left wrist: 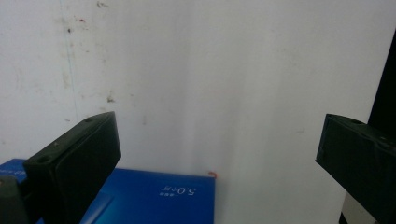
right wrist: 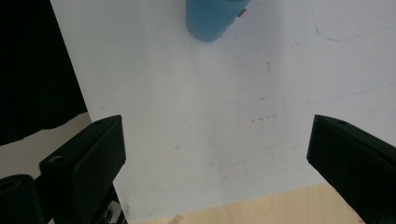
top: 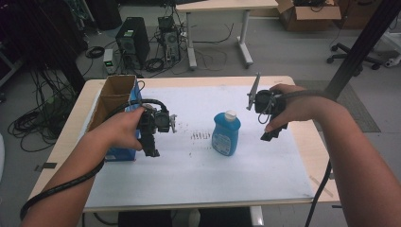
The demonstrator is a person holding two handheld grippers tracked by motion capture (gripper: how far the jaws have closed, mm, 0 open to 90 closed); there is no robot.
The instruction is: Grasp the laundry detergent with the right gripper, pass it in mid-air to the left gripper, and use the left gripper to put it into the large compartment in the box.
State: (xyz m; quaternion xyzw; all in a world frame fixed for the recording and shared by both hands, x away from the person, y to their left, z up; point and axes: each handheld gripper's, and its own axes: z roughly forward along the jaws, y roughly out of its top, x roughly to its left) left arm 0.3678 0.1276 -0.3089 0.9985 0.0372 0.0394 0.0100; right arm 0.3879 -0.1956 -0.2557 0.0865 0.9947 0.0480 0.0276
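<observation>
A blue bottle (top: 226, 134) with a white cap stands upright near the middle of the white sheet (top: 198, 175). My left gripper (top: 151, 150) hovers to its left, next to a blue box (top: 121, 153), jaws pointing down. In the left gripper view the left gripper (left wrist: 217, 154) stands open over the sheet with nothing between its jaws, and the blue box (left wrist: 159, 198) lies below. My right gripper (top: 273, 135) hangs to the bottle's right. In the right gripper view the right gripper (right wrist: 217, 156) is open and empty, with the bottle's base (right wrist: 212, 16) at the top edge.
An open cardboard box (top: 112, 97) stands at the table's left rear, behind the blue box. The wooden table edge (top: 319, 156) borders the sheet on the right. On the floor beyond are computer towers (top: 133, 42), cables, another desk and an office chair.
</observation>
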